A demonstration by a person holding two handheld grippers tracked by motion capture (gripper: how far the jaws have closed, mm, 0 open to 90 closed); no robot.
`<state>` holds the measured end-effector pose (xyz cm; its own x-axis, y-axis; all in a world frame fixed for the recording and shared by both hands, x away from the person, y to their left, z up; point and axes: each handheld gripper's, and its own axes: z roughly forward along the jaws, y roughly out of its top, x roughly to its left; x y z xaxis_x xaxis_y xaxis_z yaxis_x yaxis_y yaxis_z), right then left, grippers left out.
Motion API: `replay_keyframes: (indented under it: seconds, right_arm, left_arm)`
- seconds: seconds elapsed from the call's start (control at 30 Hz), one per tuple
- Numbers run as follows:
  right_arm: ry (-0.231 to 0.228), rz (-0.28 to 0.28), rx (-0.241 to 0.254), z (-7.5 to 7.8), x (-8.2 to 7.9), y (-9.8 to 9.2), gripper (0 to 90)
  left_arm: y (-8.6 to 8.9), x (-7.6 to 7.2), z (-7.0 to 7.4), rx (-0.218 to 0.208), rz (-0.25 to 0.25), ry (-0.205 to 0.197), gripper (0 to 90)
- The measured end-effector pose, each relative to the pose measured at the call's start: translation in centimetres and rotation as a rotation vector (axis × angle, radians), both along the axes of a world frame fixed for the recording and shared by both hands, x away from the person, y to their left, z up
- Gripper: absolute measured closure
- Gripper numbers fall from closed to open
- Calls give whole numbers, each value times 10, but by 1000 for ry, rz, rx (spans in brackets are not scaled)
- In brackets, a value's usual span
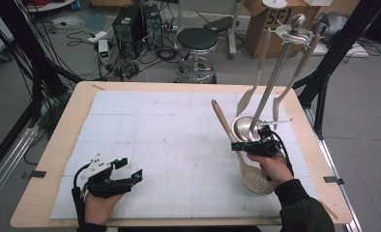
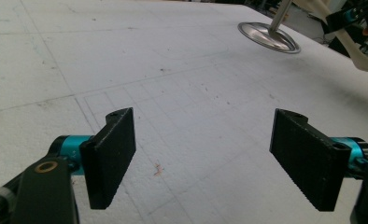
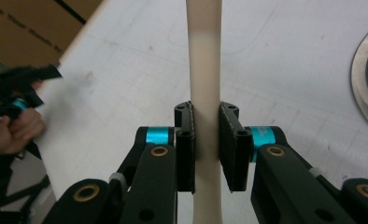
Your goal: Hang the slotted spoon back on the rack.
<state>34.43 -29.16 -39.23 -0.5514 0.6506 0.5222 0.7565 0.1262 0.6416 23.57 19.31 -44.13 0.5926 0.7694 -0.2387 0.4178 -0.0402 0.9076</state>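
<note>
A beige slotted spoon [image 1: 254,178] is clamped at its handle [image 3: 203,56] by my right gripper [image 1: 241,145], which is shut on it; the pads [image 3: 187,140] press both sides of the handle. The spoon's perforated head points toward the person and its handle tip slants up to the far left. Just behind stands a metal utensil stand [image 1: 271,82] on a round steel base [image 1: 241,126], with a beige spatula [image 1: 256,72] and a beige turner [image 1: 295,77] hanging from its top. My left gripper [image 1: 130,169] rests low at the near left, jaws wide open [image 2: 205,135] over bare white board.
A white gridded board [image 1: 169,140] covers the wooden table [image 1: 77,101]. The stand's base [image 2: 266,37] lies far right of the left gripper. Beyond the table are a black stool [image 1: 197,41], computer towers [image 1: 130,24] and cardboard boxes [image 1: 271,21]. A black frame post [image 1: 324,72] rises at the right.
</note>
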Motion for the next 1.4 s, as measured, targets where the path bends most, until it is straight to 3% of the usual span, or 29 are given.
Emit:
replay_keyframes:
  seconds: [0.3, 0.53, 0.87, 1.4]
  right_arm:
    - [-53, -39, 97, 11, -8, -13, 784]
    - [-93, -58, 146, 19, -14, -22, 783]
    - [-210, -135, 226, 36, -30, -38, 783]
    - [-336, -267, 292, 49, -50, -70, 783]
  left_arm:
    - [0, 0, 0, -1, -1, 0, 231]
    - [0, 0, 0, 1, 2, 1, 231]
    - [0, 0, 0, 1, 2, 2, 231]
    - [-1, 0, -1, 6, -1, 3, 231]
